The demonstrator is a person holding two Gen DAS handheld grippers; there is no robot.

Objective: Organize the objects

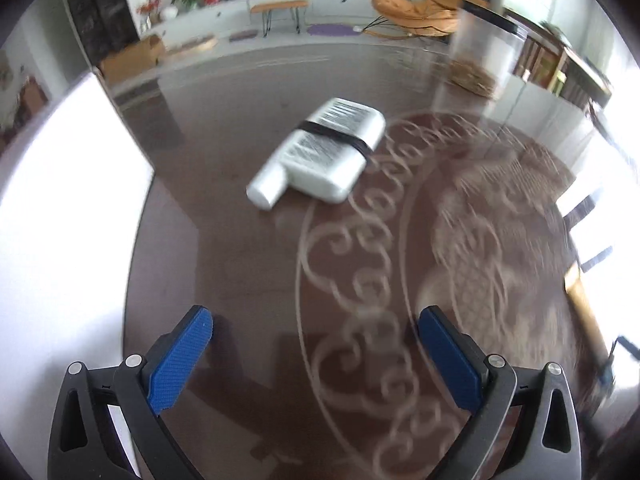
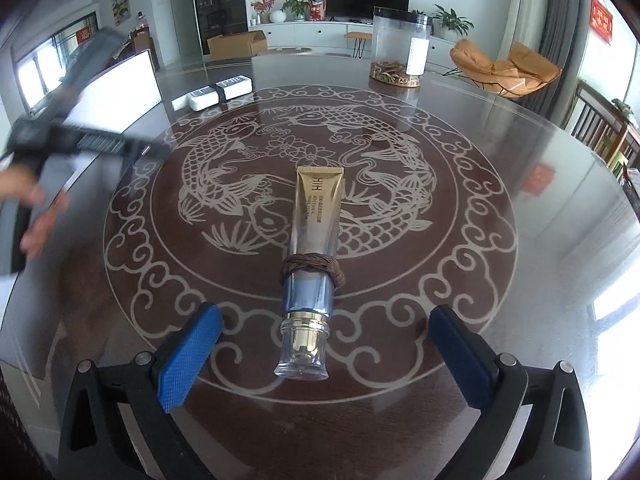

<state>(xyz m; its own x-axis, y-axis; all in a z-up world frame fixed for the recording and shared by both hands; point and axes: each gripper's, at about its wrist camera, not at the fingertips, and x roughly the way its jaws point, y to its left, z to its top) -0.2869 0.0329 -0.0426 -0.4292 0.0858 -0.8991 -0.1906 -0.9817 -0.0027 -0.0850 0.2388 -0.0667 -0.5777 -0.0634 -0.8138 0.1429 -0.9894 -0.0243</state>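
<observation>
Gold cosmetic tube (image 2: 310, 264), brown cord ring (image 2: 312, 270) around it, lies between the gaping right hand-held gripper (image 2: 325, 354). Left hand-held gripper (image 1: 316, 354) gapes empty; white bottle (image 1: 320, 152) at twelve o'clock on the table (image 2: 520, 160).

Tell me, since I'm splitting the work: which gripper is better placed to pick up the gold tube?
Right. The right gripper is open with the gold tube lying straight ahead, cap between its fingers. The left gripper faces the white bottle.
</observation>
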